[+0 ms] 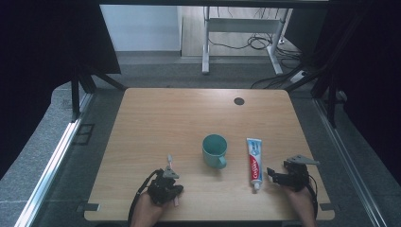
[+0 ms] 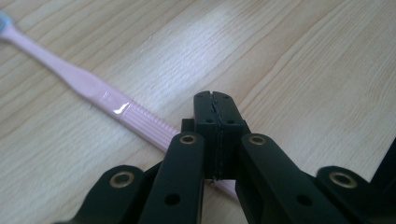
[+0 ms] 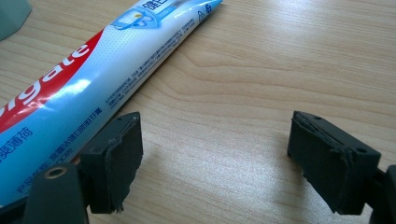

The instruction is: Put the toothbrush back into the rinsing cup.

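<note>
A pink toothbrush (image 1: 169, 160) lies flat on the wooden table (image 1: 165, 118) near the front left; its ribbed handle (image 2: 93, 91) runs under my left gripper (image 2: 214, 100). That gripper (image 1: 168, 171) hovers over the handle with its jaws pressed together and nothing between them. A red, white and blue toothpaste tube (image 1: 254, 161) lies lengthwise at the front right. My right gripper (image 1: 271, 175) rests just right of the tube's lower end. Its jaws stand wide apart over bare wood (image 3: 233, 158), and the tube (image 3: 88, 79) lies outside the left jaw.
A teal mug (image 1: 214, 150) stands upright between the toothbrush and the tube, handle toward the front; its edge is in the right gripper view (image 3: 11, 16). A dark round grommet (image 1: 239, 100) sits near the far edge. Beyond the table are desk legs and cables.
</note>
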